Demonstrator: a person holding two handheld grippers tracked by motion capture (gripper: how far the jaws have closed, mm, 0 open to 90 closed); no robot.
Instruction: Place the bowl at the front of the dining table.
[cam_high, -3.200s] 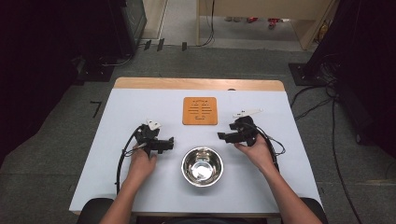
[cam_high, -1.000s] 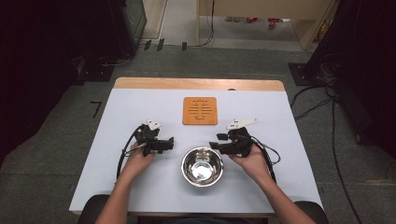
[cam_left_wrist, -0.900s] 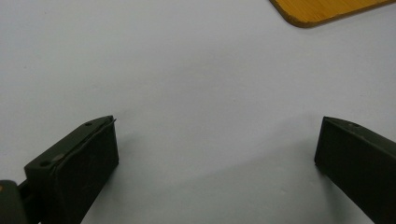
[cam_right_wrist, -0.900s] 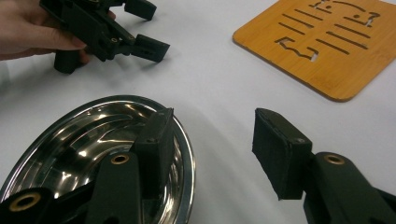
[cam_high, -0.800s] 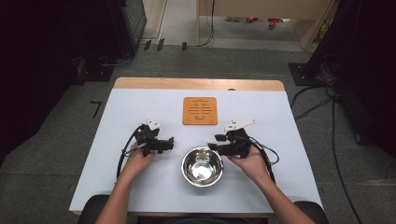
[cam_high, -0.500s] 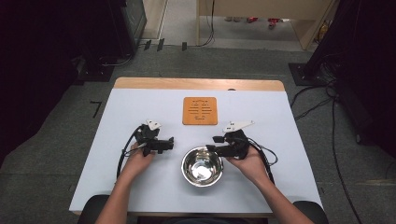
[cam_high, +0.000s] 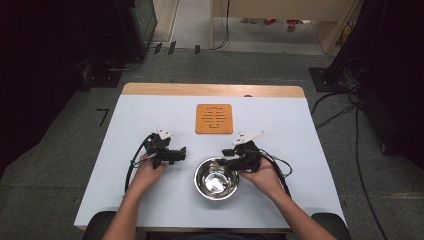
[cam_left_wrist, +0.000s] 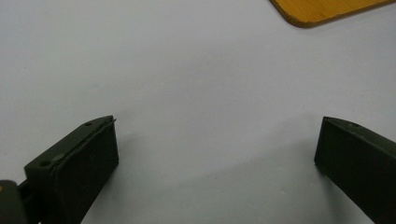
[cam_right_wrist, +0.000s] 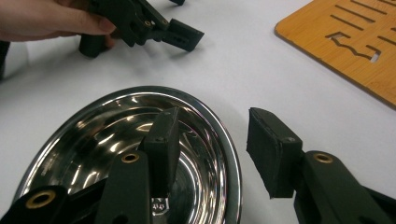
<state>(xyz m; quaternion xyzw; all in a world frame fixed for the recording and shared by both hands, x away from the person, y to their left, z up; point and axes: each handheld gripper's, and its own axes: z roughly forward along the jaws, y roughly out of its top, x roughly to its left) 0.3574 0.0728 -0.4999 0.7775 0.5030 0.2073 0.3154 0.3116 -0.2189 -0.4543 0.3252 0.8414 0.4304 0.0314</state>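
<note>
High view is showing the right tongs (cam_high: 226, 161) having shifted left and nearer since earlier, now straddling the rim of the bowl (cam_high: 216, 178), jaws spread, one inside, one outside. The left tongs (cam_high: 181, 154) are resting spread on the white tabletop (cam_high: 300, 130). One shiny steel bowl, one orange slotted board (cam_high: 214, 118), two tongs.

Left gripper (cam_high: 181, 153) and right gripper (cam_high: 226, 159) both hold jaws apart.

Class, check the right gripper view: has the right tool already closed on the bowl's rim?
No: the right tool stands open, one jaw inside the steel bowl and one outside its rim.
</note>
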